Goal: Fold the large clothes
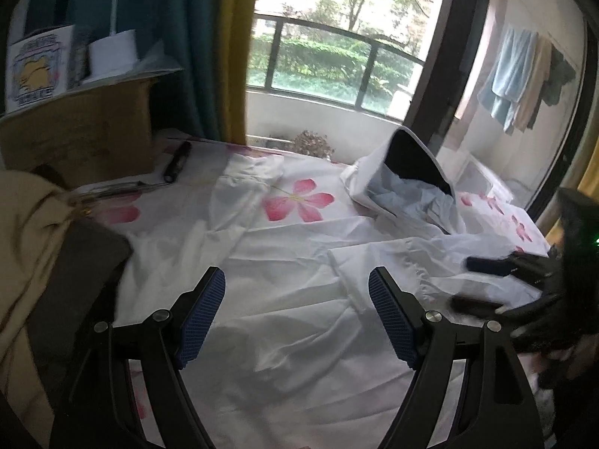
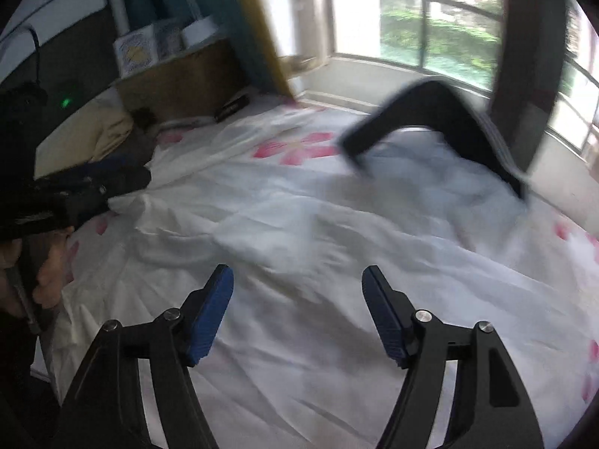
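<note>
A large white garment point(image 1: 292, 262) lies spread and creased on a bed sheet printed with pink flowers point(image 1: 299, 198). Its dark-lined hood point(image 1: 415, 161) stands up at the far right. My left gripper point(image 1: 297, 277) hovers open just above the cloth, with nothing between its blue pads. My right gripper point(image 2: 297, 271) is also open over the white garment point(image 2: 318, 224), nothing pressed between its pads. In the left wrist view the right gripper point(image 1: 483, 283) shows at the right edge over a folded part. The hood point(image 2: 430, 119) looks blurred in the right wrist view. The left gripper point(image 2: 134, 179) sits at the left there.
A cardboard box point(image 1: 86, 138) with packets on top stands at the bed's far left, a black torch-like tube point(image 1: 178, 161) beside it. Beige and grey cloth point(image 1: 37, 232) is piled at the left. Curtains point(image 1: 187, 37) and a window point(image 1: 329, 56) lie beyond. A person's hand point(image 2: 48, 269) holds the left tool.
</note>
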### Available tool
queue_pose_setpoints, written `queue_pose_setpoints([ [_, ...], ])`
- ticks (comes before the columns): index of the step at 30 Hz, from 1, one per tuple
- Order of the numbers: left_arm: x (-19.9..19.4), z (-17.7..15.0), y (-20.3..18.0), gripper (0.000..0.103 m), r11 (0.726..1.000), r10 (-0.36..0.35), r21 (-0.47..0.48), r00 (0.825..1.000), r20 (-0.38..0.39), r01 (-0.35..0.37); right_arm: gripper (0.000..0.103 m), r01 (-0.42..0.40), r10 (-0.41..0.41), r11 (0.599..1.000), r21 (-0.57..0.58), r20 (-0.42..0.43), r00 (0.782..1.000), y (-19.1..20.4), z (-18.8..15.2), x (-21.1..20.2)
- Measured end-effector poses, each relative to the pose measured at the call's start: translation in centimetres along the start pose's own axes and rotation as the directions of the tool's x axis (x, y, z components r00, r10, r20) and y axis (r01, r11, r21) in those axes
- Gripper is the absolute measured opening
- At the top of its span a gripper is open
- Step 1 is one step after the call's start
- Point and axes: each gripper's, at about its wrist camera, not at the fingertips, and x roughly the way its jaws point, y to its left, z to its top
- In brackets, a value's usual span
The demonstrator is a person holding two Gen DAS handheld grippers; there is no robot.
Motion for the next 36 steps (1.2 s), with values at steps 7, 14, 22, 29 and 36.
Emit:
queue_pose_setpoints([
  [7,3.1,0.1,-3.4,0.082,0.997,-0.059,0.054,0.995,-0.076,0.064,0.071,0.265,-0.27,0.953,0.148,0.014,0.963,-10.0,-4.8,-7.3],
  [14,6.0,-0.6,-5.7,0.082,0.994,-0.064,0.079,0.987,-0.145,0.076,0.071,0.527,-0.505,0.82,0.226,-0.15,0.85,-18.4,-10.8,-9.9],
  [22,8.6,-2.3,-6.3,0.082,0.99,-0.029,0.126,0.973,-0.229,0.059,0.074,0.587,-0.557,0.791,0.173,-0.192,0.808,-19.5,-12.9,-9.6],
  [29,7.2,-2.0,-5.1,0.082,0.991,-0.042,0.12,0.98,-0.196,0.067,0.074,0.571,-0.544,0.798,0.193,-0.175,0.82,-18.0,-13.1,-10.6],
  [36,5.6,0.7,-2.2,0.082,0.993,-0.022,0.115,0.988,-0.155,0.04,0.074,0.536,-0.525,0.812,0.231,-0.11,0.844,-16.3,-11.8,-12.3],
])
